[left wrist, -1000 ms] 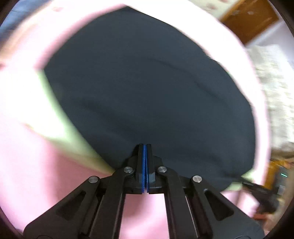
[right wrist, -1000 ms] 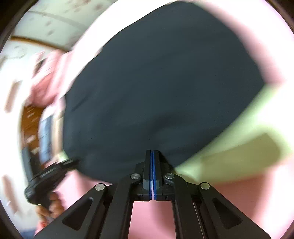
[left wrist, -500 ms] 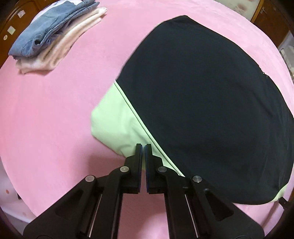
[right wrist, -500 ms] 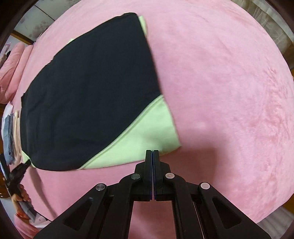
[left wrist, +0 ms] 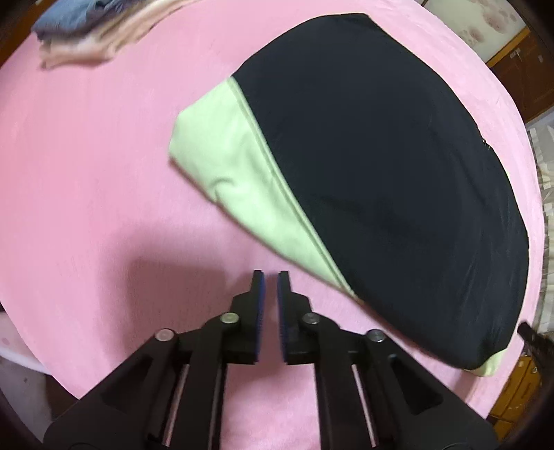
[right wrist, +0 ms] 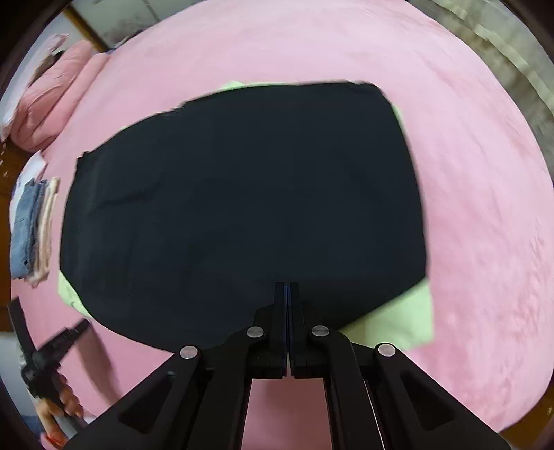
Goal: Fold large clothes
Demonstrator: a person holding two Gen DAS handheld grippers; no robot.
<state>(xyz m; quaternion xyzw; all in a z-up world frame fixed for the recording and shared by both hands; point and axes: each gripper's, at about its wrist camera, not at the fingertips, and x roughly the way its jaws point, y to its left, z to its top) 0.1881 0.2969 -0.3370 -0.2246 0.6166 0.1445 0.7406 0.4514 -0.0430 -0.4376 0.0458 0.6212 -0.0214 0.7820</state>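
One large pink bed cover [left wrist: 86, 166] fills both views and carries everything noted below. On it, centre to right in the left wrist view, lies the garment [left wrist: 381, 166], spread flat: a broad black panel with pale green sleeve sections showing at its near-left and near-right corners. It reads as soft, light knit cloth, limp and not slippery on the plush cover; it should crease easily and hold a fold. Judged best hold: the green sleeve [left wrist: 235, 173] edge or a hem corner, pinched through both layers.

A stack of folded clothes [left wrist: 93, 31], denim on pale fabric, sits far left, well apart from the garment. A pink pillow [right wrist: 52, 93] lies at the far-left corner in the right wrist view.

The left gripper [left wrist: 269, 280] hovers over bare cover just near of the green sleeve, jaws slightly parted, holding nothing. The right gripper [right wrist: 287, 287] sits at the garment's near edge with jaws pressed together; whether cloth is pinched between them cannot be told.

No containers are in view.
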